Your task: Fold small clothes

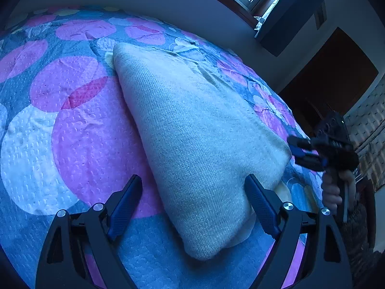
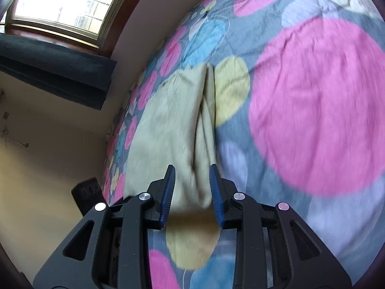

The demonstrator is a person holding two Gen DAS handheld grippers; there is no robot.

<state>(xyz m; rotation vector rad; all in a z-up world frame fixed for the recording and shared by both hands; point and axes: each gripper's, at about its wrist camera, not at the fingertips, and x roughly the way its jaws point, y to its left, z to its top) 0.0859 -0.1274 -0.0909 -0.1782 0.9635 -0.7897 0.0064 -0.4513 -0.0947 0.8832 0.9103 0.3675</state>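
— Knit garment (image 1: 199, 144): cream, ribbed, folded to a long tapering wedge, lying on the quilted, circle-printed bedspread (image 1: 79, 130).
— Tools?
— Left tool (image 1: 192, 204): blue pads wide apart. Right tool (image 2: 192, 192): narrowly parted, gripping nothing.

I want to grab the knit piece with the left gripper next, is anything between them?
Nothing visible. The left gripper is open with the beige knit garment lying directly between its fingers on the bedspread. The right gripper sits off at the garment's far corner.
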